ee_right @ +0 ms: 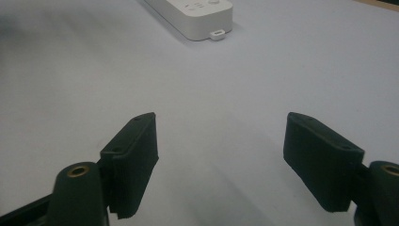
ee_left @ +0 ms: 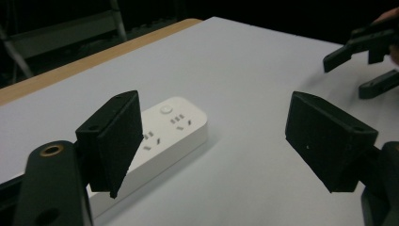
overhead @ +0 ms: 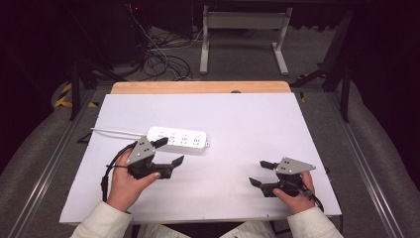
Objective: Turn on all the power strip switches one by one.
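Left gripper and right gripper gape wide, empty, below a power strip at centre-left of the table.

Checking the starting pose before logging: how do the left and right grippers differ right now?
The left gripper sits right beside the white power strip, one jaw overlapping it in the high view; the right gripper is far from the strip, over bare white table. The left points up-right, the right points left. Both are open and hold nothing.

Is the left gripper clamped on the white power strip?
No. In the left gripper view the left gripper has its jaws spread wide apart, and the power strip lies free on the table beyond them.
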{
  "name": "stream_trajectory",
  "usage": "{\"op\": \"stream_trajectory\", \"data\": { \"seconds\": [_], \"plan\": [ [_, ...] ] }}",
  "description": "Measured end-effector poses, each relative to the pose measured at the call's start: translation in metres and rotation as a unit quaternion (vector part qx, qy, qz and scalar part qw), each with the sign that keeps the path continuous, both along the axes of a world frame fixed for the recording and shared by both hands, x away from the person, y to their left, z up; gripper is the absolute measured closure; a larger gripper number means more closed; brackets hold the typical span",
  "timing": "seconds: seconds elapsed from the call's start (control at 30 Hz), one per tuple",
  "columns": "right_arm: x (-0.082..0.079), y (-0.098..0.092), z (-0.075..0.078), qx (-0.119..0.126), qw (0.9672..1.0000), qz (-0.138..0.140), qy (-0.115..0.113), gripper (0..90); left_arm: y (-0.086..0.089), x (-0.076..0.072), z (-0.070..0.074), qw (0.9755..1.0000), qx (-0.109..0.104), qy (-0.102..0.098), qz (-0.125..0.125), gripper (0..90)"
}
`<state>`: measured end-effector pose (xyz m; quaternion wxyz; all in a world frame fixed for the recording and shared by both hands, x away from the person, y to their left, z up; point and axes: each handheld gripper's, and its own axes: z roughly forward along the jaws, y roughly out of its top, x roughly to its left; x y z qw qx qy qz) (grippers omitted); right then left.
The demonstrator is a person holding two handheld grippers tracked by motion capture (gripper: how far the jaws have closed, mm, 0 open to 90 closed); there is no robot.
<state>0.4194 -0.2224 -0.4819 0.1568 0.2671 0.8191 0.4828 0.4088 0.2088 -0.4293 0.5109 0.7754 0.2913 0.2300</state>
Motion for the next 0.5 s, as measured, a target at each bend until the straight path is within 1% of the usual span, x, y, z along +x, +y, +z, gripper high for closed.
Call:
{"op": "stream_trajectory", "data": {
  "seconds": [0.03, 0.17, 0.23, 0.27, 0.33, 0.37, 0.4, 0.47, 0.5],
  "plan": [
    [0.000, 0.000, 0.000, 0.000, 1.0000, 0.000, 0.000, 27.5, 0.004, -0.004, -0.003, 1.0000, 0.003, 0.000, 0.001, 19.5],
    [0.000, -0.001, 0.000, 0.001, 1.0000, -0.001, 0.001, 27.2, 0.026, -0.016, -0.017, 0.9999, -0.007, 0.012, 0.010, 19.1],
    [0.000, -0.001, 0.000, 0.000, 1.0000, -0.001, 0.001, 27.0, 0.038, -0.019, -0.027, 0.9998, -0.018, 0.008, 0.010, 19.7],
    [0.000, -0.001, 0.000, 0.000, 1.0000, -0.001, 0.001, 26.8, 0.043, -0.020, -0.031, 0.9996, -0.025, 0.012, 0.009, 20.0],
    [0.000, -0.001, -0.001, -0.001, 1.0000, -0.001, 0.002, 26.8, 0.052, -0.021, -0.038, 0.9995, -0.024, 0.017, 0.011, 19.8],
    [0.000, -0.001, -0.001, -0.001, 1.0000, -0.002, 0.002, 26.8, 0.057, -0.022, -0.042, 0.9996, -0.018, 0.014, 0.015, 19.5],
    [0.001, -0.002, -0.001, 0.000, 1.0000, -0.003, 0.002, 26.8, 0.060, -0.024, -0.043, 0.9996, -0.017, 0.015, 0.018, 18.9],
    [0.001, -0.003, -0.001, 0.003, 1.0000, -0.005, 0.003, 26.6, 0.064, -0.025, -0.045, 0.9996, -0.011, 0.010, 0.024, 17.9],
    [0.002, -0.003, -0.001, 0.005, 1.0000, -0.005, 0.004, 26.4, 0.064, -0.025, -0.045, 0.9996, -0.011, 0.010, 0.024, 17.2]
  ]
}}
